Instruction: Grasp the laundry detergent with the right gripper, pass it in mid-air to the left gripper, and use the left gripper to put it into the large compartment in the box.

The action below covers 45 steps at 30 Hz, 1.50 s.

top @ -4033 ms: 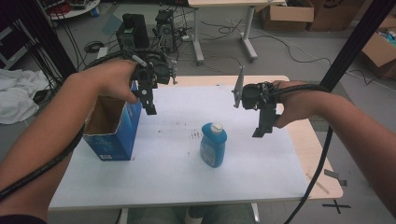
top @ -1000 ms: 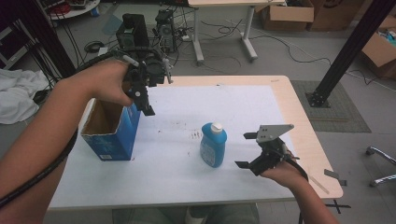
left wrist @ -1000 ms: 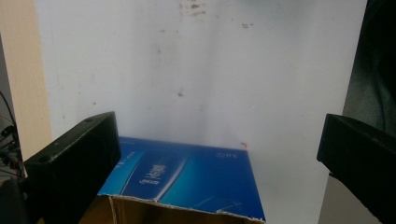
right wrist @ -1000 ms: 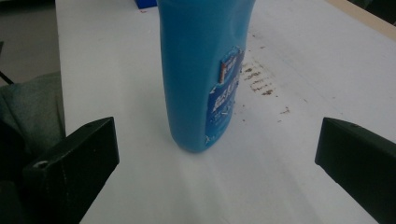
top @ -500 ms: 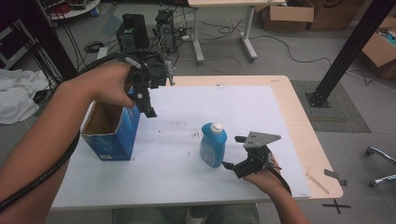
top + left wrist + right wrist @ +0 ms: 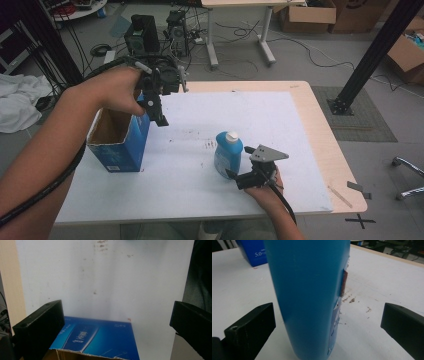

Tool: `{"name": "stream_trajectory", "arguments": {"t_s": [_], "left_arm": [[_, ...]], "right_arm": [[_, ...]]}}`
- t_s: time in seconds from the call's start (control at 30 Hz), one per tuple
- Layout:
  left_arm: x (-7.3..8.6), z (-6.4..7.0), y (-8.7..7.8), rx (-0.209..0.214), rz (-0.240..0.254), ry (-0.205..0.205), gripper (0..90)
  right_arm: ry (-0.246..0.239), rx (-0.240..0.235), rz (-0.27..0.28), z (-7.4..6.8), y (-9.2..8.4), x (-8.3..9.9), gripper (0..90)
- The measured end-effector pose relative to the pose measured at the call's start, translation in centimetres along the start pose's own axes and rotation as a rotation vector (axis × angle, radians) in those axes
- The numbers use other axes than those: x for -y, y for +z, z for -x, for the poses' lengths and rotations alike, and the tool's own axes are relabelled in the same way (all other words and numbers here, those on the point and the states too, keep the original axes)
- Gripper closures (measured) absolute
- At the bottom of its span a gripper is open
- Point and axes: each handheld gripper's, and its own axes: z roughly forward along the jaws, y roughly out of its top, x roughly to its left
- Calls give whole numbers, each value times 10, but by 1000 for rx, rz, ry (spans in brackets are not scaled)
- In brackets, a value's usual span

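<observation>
A wooden table (image 6: 327, 145) with a white mat (image 6: 260, 115) stands on a grey floor (image 6: 320, 60). Beyond it are a desk (image 6: 260, 10), tangled cables (image 6: 240, 37) and computer towers (image 6: 142, 32). Cardboard boxes (image 6: 407, 52) sit at right, by a black post (image 6: 375, 50) on a dark mat (image 6: 367, 120). White cloth (image 6: 17, 102) lies at left.

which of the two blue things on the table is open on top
The blue box beside the left gripper: its top gapes open, showing a brown cardboard inside. The blue bottle by the right gripper wears a white cap.
</observation>
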Motion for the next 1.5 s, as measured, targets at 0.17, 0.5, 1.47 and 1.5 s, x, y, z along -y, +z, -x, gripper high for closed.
{"name": "stream_trajectory", "arguments": {"t_s": [0.17, 0.5, 1.47, 1.5], "left_arm": [[-1, 0, 0, -1, -1, 0, 1], [-4, 1, 3, 4, -4, 7, 1], [-3, 0, 9, 7, -16, 10, 1], [-3, 1, 8, 7, -19, 9, 1]], "right_arm": [[35, 42, 28, -2, 7, 3, 0], [83, 105, 81, -10, 15, 4, 0], [83, 104, 72, -18, 24, 2, 142], [83, 104, 72, -18, 24, 2, 147]]}}
